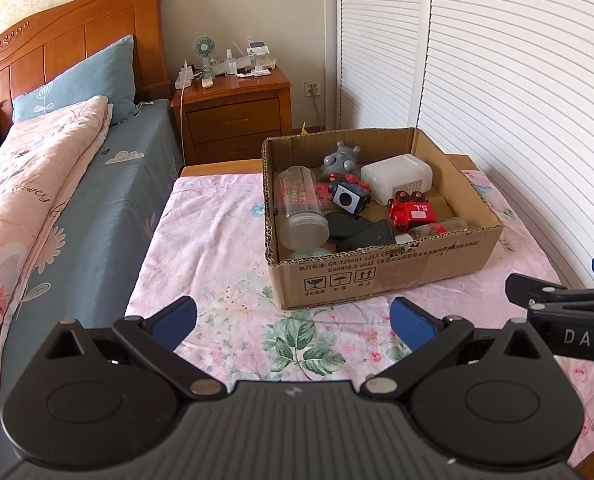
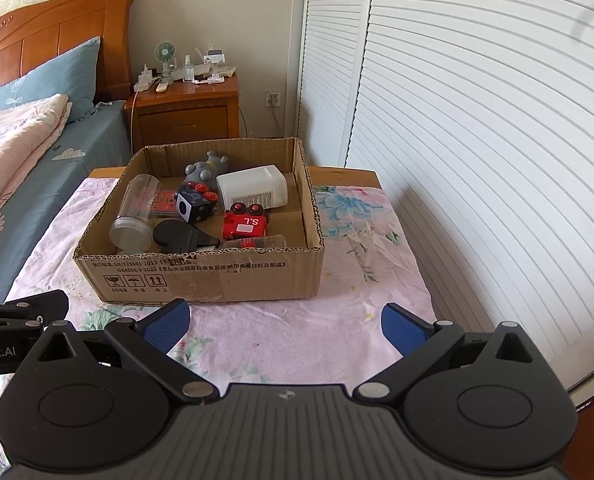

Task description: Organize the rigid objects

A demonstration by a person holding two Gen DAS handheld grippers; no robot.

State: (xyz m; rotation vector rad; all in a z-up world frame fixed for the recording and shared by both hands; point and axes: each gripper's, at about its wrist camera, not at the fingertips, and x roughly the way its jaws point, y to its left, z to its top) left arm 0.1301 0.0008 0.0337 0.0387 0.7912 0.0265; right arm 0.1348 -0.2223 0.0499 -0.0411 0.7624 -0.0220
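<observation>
An open cardboard box (image 1: 377, 280) (image 2: 201, 276) stands on a table with a pink floral cloth (image 1: 217, 240) (image 2: 337, 328). In it lie a clear jar (image 1: 299, 208) (image 2: 135, 216), a grey toy (image 1: 341, 160) (image 2: 205, 168), a white container (image 1: 397, 178) (image 2: 253, 190), a black cube with red knobs (image 1: 351, 194) (image 2: 197, 202), a red toy vehicle (image 1: 411, 212) (image 2: 245, 226), a small bottle (image 1: 441, 228) (image 2: 257, 242) and black objects (image 1: 361, 234) (image 2: 181, 236). My left gripper (image 1: 293, 320) is open and empty in front of the box. My right gripper (image 2: 285, 326) is open and empty beside it.
A bed (image 1: 77, 184) (image 2: 37, 152) lies left of the table. A wooden nightstand (image 1: 233, 116) (image 2: 185, 108) with small items stands behind. White louvred doors (image 1: 517, 100) (image 2: 477, 140) close the right side. The right gripper's body (image 1: 569, 320) shows at the left view's right edge.
</observation>
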